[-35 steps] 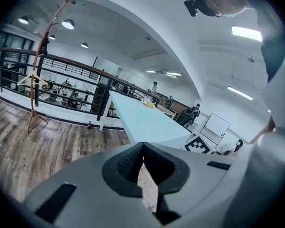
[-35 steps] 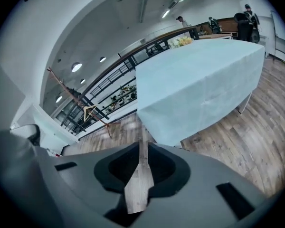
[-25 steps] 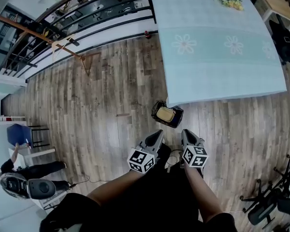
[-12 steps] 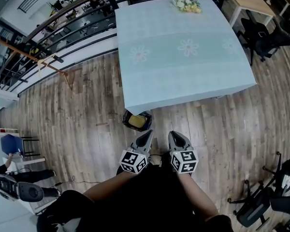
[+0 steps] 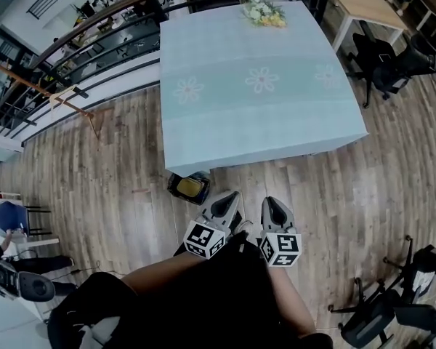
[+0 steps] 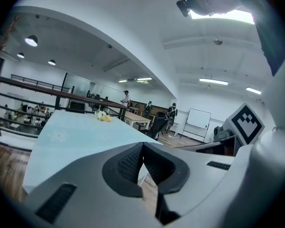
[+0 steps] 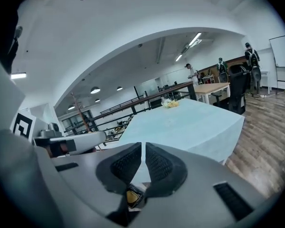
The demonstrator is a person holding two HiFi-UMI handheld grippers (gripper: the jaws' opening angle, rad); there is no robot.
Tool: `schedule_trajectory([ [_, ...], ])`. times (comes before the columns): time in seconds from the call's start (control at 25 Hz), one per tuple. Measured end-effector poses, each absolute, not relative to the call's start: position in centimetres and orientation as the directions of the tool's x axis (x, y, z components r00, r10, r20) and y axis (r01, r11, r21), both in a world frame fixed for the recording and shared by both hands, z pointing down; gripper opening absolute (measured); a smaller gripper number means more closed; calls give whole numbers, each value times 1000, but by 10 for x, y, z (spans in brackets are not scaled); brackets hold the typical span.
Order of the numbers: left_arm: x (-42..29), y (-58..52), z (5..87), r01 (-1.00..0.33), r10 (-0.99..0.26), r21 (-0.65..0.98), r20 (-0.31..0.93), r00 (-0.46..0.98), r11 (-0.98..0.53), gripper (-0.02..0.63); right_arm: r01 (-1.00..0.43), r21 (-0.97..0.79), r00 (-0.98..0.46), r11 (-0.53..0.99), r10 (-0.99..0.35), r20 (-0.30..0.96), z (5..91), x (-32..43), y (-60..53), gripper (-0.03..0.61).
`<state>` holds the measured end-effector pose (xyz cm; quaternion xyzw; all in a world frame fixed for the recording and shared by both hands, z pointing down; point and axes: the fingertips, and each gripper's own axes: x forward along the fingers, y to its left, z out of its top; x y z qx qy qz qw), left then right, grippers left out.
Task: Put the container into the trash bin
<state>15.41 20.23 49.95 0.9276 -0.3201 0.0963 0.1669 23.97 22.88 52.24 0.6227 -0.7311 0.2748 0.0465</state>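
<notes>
A small black trash bin stands on the wooden floor by the near left corner of the table. A yellow-brown container lies inside it. My left gripper is held close in front of the body, a little right of the bin; its jaws are shut with nothing between them, as the left gripper view also shows. My right gripper hangs beside it, shut and empty. Below its jaws the bin shows as a yellow patch.
The table carries a pale blue cloth and a bunch of flowers at its far edge. Black office chairs stand to the right, more at lower right. A railing runs behind; a person sits far left.
The view has swung right: the table and the bin have slid leftward in the head view. Both grippers stay shut in front of the body.
</notes>
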Motion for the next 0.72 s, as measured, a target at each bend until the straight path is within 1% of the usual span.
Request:
schedule_trajectory([
  [0.08,171,191,491,-605,-556,201,255,791,-770,14,-939,-335,-212,83,-904,372,511,248,217,48],
  [0.16,190,177,484,-588,-548,194,225,806,-785,14,-947,-311,-192,81,-919,344,501,259,202,48],
  [0.28,213,146,478,-582,-549,210,199,812,-786,14,-968,-246,-125,41,-934,334,489,279,168,48],
  [0.44,236,97,468,-582,-559,162,167,812,-797,14,-982,-183,-98,39,-939,330,477,295,118,48],
  [0.56,245,55,456,-588,-578,180,108,809,-789,14,-995,-102,-50,17,-943,330,469,306,81,48],
  [0.72,245,12,444,-589,-581,176,97,808,-789,14,-995,-98,-47,16,-947,319,460,307,40,48],
])
